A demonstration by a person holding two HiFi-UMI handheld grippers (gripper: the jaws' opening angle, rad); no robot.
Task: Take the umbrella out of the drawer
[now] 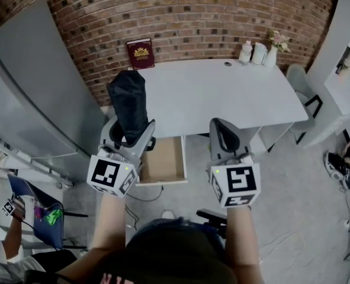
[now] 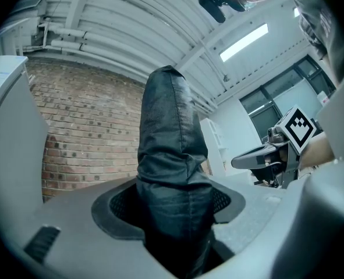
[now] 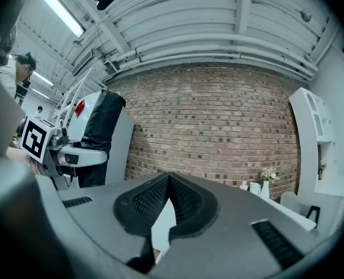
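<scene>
We pinch the folded umbrella in its dark fabric sleeve (image 1: 128, 102) between the jaws of the left gripper (image 1: 129, 139), up and left of the open wooden drawer (image 1: 183, 158) and fully outside it. The right gripper (image 1: 225, 139), right of the drawer, has its jaws pressed together on nothing.

To finish the removal well, we judge that a firm clamp and a vertical sleeve clear the drawer front.

The umbrella's long axis stands near upright, crossing the jaws. 1 end rises above them; the lower end is hidden.

Grey hand-held grippers (image 1: 129, 136) (image 1: 220, 129), black-and-white marker cubes (image 1: 111, 175) (image 1: 235, 184)
</scene>
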